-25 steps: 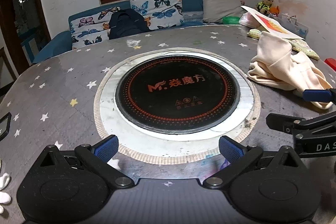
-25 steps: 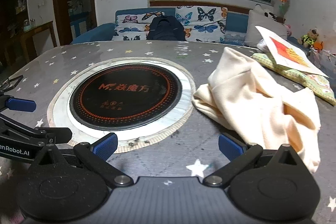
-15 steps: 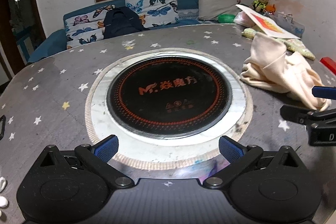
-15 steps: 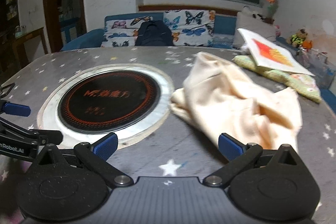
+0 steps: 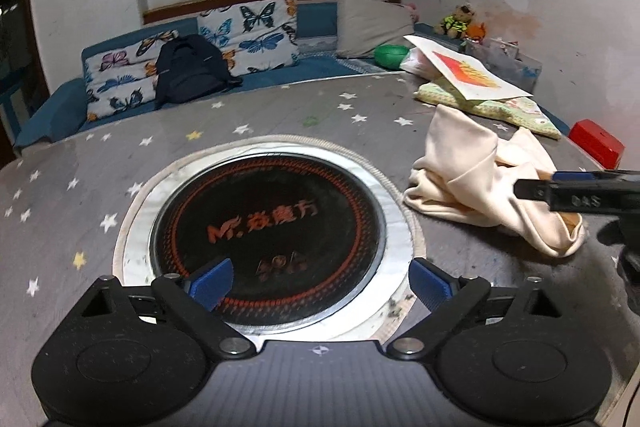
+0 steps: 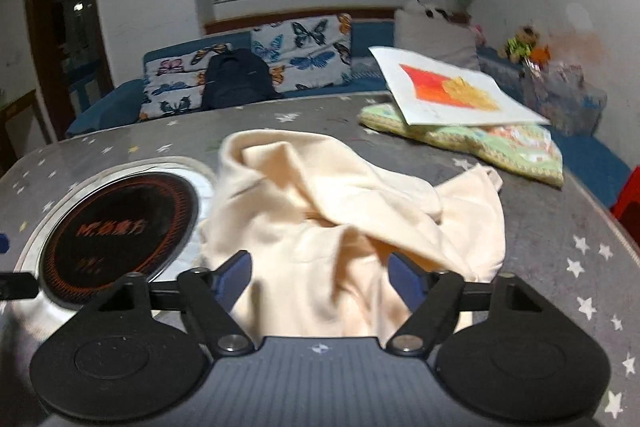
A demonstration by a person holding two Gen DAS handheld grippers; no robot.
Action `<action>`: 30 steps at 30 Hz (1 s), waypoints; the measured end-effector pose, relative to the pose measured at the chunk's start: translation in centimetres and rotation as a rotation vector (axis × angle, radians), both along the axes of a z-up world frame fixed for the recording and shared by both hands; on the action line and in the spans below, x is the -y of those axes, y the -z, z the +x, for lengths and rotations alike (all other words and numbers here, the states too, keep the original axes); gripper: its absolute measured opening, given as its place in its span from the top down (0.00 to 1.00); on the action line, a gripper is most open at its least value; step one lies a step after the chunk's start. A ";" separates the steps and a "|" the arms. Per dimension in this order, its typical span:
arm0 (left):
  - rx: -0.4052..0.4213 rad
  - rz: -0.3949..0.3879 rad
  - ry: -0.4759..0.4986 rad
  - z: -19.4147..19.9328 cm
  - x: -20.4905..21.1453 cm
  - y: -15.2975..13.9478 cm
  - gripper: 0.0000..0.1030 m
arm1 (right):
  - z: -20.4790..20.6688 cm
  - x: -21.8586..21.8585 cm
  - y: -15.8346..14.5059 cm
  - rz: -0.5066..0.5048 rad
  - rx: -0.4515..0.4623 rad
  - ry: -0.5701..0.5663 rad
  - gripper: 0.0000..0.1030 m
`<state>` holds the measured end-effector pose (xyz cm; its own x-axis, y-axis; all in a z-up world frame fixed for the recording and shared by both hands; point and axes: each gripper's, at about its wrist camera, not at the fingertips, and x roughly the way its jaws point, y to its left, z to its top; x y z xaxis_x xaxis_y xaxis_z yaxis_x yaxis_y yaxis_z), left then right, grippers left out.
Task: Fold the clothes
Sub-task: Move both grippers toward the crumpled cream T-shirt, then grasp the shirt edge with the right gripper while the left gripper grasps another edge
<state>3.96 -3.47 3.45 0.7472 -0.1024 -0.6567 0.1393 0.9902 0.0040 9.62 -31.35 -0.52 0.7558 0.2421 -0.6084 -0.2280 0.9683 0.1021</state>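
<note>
Right hand-held gripper (image 6: 320,281) is spread wide with nothing pinched, and from its own camera the near part of the garment (image 6: 340,211) sits right between the blue pads (image 6: 234,277). Can't tell if the pads are actually brushing the cloth or just hovering over it, since that bit is blurry. My left hand-held gripper (image 5: 320,281) is also wide and empty, parked over the near rim of the round hotplate (image 5: 266,223) in the middle of the desk (image 5: 68,187).

The garment is a cream crumpled heap on the right side of the desk, just beside the hotplate ring, with a patterned cushion (image 6: 500,143) further back behind it.

My read on handling: it looks soft, light and floppy, so it'll sag and bunch the moment I lift it. No breakage worry, but thin cloth can slip out of a shallow pinch. I'd grab a single-layer edge or corner rather than the lumpy middle, maybe the flap sticking out on the far right (image 6: 480,179), and use the left one on a second corner to spread it flat first.
</note>
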 end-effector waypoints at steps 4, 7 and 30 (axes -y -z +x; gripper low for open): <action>0.006 0.006 0.020 0.3 0.3 -0.4 0.08 | 1.7 0.5 1.0 0.070 -0.045 -0.021 0.57; 0.010 -0.006 0.013 0.2 -0.3 -0.7 0.08 | 1.5 0.0 1.2 0.112 -0.057 -0.062 0.91; 0.042 -0.009 0.276 -1.9 4.4 -2.7 0.13 | -17.3 -7.2 -1.9 0.029 -0.067 -0.727 0.77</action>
